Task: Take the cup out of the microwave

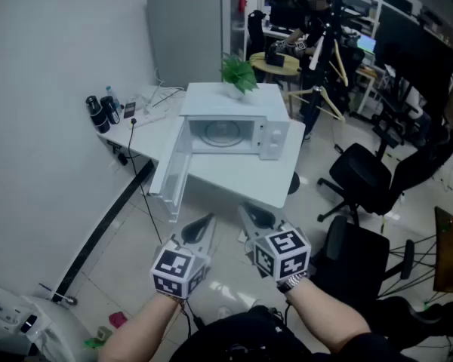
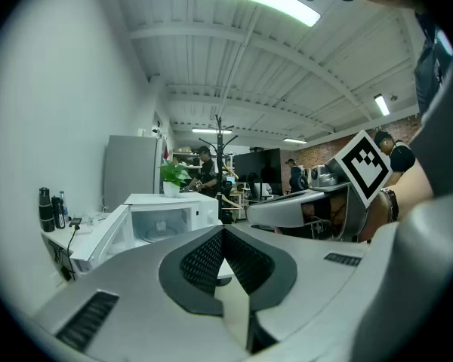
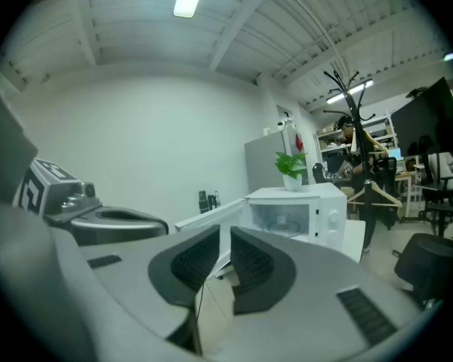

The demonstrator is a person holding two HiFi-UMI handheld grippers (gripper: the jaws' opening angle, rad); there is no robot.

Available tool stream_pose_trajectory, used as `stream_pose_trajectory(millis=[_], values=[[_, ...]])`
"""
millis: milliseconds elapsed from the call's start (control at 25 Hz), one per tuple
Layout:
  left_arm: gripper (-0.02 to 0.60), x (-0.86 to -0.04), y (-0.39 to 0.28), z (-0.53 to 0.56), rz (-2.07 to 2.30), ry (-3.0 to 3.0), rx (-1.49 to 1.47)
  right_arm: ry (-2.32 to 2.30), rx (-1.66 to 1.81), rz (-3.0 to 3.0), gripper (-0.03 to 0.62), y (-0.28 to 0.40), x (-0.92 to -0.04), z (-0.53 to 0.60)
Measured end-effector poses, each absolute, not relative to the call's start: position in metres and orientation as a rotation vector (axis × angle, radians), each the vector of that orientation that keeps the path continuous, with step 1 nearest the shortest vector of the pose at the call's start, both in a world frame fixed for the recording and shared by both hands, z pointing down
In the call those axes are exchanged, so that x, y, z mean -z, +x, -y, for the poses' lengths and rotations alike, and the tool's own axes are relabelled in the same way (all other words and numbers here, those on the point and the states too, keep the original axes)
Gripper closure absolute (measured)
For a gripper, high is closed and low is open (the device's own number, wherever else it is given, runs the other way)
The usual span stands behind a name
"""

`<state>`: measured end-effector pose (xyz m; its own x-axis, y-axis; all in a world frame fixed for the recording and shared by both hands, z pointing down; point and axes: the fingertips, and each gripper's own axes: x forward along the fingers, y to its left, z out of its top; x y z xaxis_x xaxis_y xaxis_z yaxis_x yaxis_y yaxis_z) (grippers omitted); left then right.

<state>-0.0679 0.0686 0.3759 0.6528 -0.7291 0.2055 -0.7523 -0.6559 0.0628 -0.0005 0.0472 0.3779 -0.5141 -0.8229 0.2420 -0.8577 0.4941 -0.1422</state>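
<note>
— One cup [image 3: 282, 219], supposedly, inside the microwave [image 1: 234, 119]; what would spoil it?
— Arriving clenched, I'd say; jaws that haven't parted would shove it back across the turntable [image 1: 223, 133] or tip it; the cavity looks low too, so a gripper could clip its roof.
— And its look?
— Barely any; a faint, pale, perhaps see-through shape on the glass plate (I can't make out a handle, or whether it's full); easy to misjudge.
— Round it?
— The door [image 1: 170, 173] stands wide at the left, over the edge of the white table [image 1: 234, 183]; a plant [image 1: 238, 74] sits on top; that door could catch the left gripper [image 1: 202, 225].
— The grippers?
— Both are well short of it; the left one's pads are pressed together on nothing; the right gripper [image 1: 253, 216] is likewise clamped and empty.
</note>
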Motion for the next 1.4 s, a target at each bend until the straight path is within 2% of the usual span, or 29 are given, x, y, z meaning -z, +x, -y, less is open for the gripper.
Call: stream_pose_trajectory(millis=[120,280,800,1400], values=[[0.584,-0.377,-0.067,-0.047,1.221,2.731,-0.243,1.465,-0.357,2.585,0.520,-0.004,-0.381,-0.024],[0.584,-0.382,-0.063,-0.022,1.203,2.725,-0.253,1.464,-0.366,2.574,0.475,-0.005,-0.390,0.004],[0.584,-0.390,-0.053,0.123,1.330,2.679,-0.237,1.481,-0.437,2.524,0.426,0.014,-0.442,0.164],[0.584,-0.433,-0.047,0.274,1.446,2.572,-0.340,1.480,-0.503,2.419,0.250,0.010,-0.533,0.354]])
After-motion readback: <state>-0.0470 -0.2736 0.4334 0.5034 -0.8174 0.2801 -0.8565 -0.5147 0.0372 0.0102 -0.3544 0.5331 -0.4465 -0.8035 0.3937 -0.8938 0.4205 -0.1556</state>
